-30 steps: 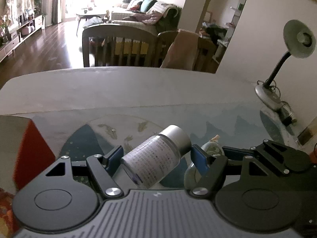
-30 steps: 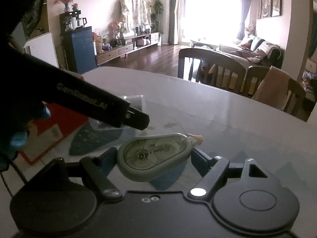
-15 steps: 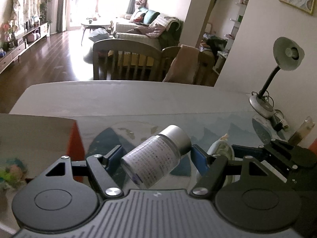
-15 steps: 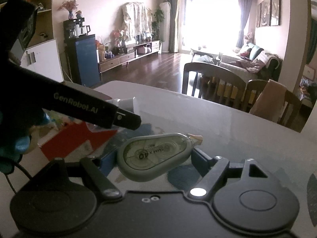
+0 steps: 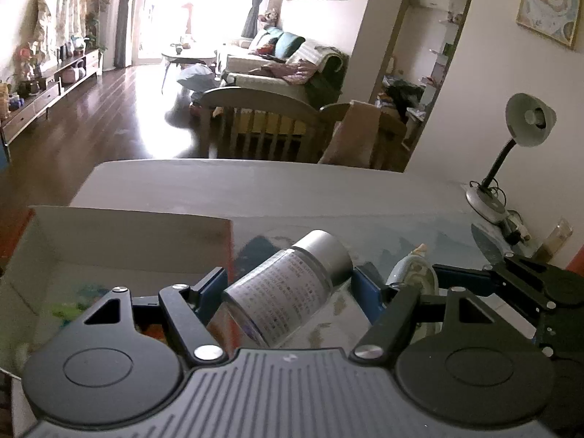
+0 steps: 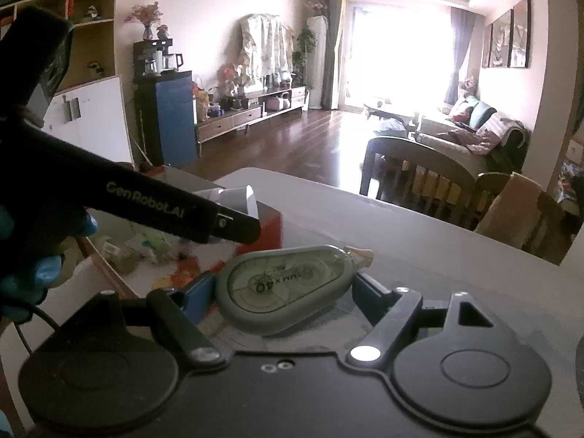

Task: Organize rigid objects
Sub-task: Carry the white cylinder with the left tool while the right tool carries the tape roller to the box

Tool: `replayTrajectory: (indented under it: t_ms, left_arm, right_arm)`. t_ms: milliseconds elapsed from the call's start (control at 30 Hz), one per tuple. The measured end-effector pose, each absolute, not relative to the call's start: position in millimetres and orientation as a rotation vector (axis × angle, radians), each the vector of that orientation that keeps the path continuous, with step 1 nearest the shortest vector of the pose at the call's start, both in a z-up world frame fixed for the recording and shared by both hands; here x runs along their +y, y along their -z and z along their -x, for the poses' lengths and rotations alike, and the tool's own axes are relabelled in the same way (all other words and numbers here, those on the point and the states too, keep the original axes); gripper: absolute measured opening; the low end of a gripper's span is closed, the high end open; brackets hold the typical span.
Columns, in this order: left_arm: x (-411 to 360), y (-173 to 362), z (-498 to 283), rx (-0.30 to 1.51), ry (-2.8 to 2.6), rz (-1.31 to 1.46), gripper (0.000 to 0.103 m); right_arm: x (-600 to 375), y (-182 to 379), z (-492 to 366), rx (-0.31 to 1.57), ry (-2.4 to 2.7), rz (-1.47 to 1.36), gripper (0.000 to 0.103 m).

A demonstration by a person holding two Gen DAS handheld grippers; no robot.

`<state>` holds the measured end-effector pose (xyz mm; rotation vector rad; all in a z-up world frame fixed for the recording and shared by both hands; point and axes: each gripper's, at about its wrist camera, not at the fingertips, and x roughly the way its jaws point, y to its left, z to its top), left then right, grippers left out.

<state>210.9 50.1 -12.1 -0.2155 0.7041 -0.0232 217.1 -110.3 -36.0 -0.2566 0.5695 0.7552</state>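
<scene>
My left gripper (image 5: 290, 286) is shut on a small clear bottle (image 5: 281, 297) with a silver cap and a printed label, held tilted above the table beside an open cardboard box (image 5: 120, 233). My right gripper (image 6: 283, 286) is shut on a grey correction tape dispenser (image 6: 288, 286), marked 5MM x 40, held flat. The right gripper also shows at the right of the left wrist view (image 5: 412, 284), close beside the left one. The left gripper's body (image 6: 164, 206) crosses the right wrist view above the box (image 6: 153, 252), which holds several small colourful items.
A grey desk lamp (image 5: 511, 168) stands at the table's far right with cables by its base. Wooden chairs (image 5: 277, 124) stand along the table's far edge. The box's red outer wall (image 6: 272, 231) rises next to the right gripper.
Both grippers have risen and moved left with their objects still held. The open box has come into view under and beside them.
</scene>
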Motion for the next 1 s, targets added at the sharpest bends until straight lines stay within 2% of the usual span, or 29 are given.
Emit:
replayTrajectory:
  t_ms: [533, 1000]
  left_arm:
    - [146, 7, -173, 0.688, -0.054, 0.225, 0.074]
    - [230, 49, -183, 0.774, -0.166, 0.209, 0.074]
  right_arm:
    - [-27, 41, -200, 0.584, -0.766, 0.277, 0.08]
    - [34, 70, -213, 0.656, -0.77, 0.332, 0.08]
